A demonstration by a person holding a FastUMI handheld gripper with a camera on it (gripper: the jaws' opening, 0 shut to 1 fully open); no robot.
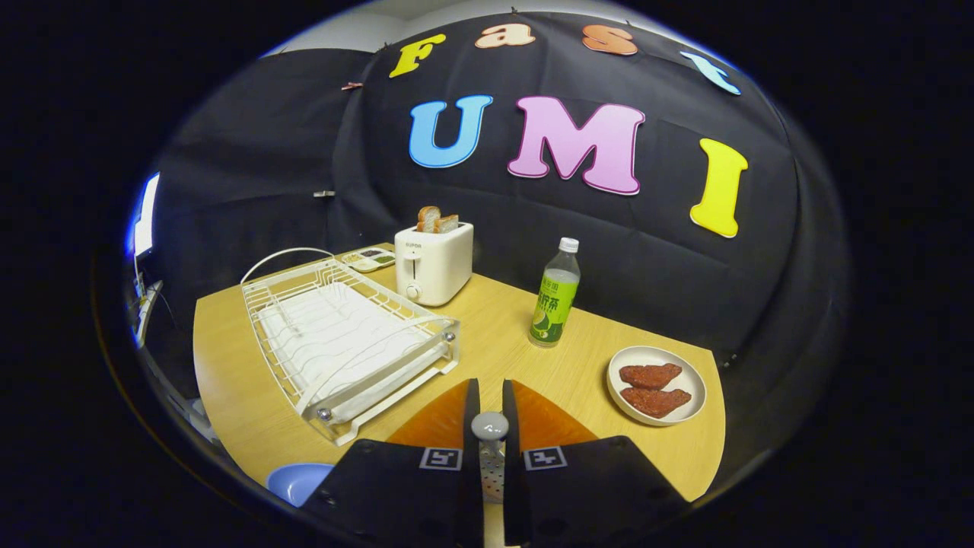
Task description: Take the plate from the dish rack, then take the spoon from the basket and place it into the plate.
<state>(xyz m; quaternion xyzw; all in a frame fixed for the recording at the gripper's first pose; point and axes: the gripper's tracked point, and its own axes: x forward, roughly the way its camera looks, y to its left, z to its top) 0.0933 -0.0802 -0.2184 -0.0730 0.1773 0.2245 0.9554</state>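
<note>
The gripper [487, 399] is narrowed onto the spoon [489, 435]. Both fingers [441, 418] press on the handle, and the rounded handle end stands up between the fingertips. The spoon's long axis runs along the fingers, toward the camera, and its perforated lower part shows in the gap below.

The blue plate [295, 481] lies on the table [494, 335] to the left of the fingers and nearer than their tips, close to the table's near edge. Only part of its rim is visible. Judged from this layout, the plate is already out of the dish rack [346, 342], and the placing move requires travel leftward and back toward the holder, not forward.

The dish rack stands just ahead-left of the fingers and carries no plate. Ahead-right sits a white dish [689, 380] with two brown pieces. Beyond stand a green-labelled bottle [555, 297] and a toaster [434, 262] holding bread.
</note>
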